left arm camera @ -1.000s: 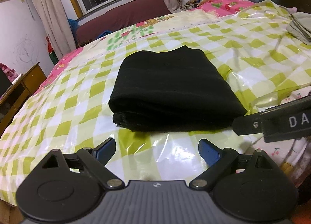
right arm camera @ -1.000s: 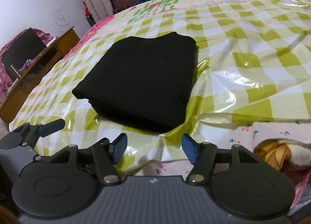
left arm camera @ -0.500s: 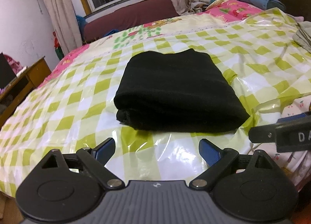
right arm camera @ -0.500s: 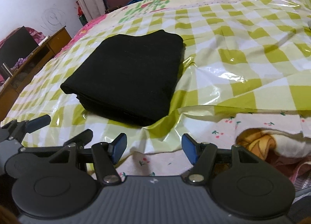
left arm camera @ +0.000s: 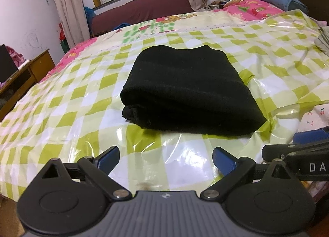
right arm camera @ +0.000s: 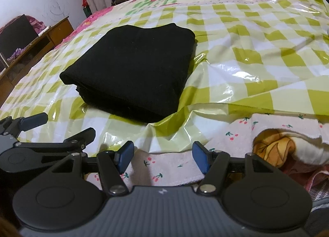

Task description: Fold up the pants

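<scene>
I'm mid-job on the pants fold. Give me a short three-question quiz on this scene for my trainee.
1. True or false: the left hand-held gripper is clamped on the black pants.
2. Multiple choice: the pants lie on A) a bare wooden floor, B) a green-and-white checked plastic sheet, C) a metal tray.
3. Fill in: the right hand-held gripper has its jaws ____ and holds nothing.

Key
1. False; its jaws are apart, short of the pants.
2. B
3. open
</scene>
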### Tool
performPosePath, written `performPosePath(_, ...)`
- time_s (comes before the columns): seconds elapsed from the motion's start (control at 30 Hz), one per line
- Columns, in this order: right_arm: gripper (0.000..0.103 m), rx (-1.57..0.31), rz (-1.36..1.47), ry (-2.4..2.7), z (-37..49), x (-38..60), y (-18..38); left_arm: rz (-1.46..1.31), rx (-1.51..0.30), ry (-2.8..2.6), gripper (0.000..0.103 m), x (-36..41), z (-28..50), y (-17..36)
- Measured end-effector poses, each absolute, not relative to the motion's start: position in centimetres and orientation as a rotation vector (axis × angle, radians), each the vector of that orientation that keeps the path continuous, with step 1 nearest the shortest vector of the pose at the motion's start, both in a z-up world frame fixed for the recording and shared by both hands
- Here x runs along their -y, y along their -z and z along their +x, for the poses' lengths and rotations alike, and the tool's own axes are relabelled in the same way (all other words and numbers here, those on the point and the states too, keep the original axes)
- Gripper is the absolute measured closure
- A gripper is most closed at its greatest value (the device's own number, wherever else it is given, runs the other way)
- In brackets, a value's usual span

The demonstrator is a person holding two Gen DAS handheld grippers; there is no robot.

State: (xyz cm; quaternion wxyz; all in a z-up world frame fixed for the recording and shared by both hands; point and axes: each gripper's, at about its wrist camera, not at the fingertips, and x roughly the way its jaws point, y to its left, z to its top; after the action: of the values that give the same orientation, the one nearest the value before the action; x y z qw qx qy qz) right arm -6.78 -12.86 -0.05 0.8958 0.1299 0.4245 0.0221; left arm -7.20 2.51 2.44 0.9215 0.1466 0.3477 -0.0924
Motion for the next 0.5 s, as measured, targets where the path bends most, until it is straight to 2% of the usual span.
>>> performPosePath(0.5, 0.039, -0.881, 0.257, -0.042, -6.75, 12.78, 0.1, 0.288, -0.722, 0.188, 0.0, -2.62, -7.23, -2.17)
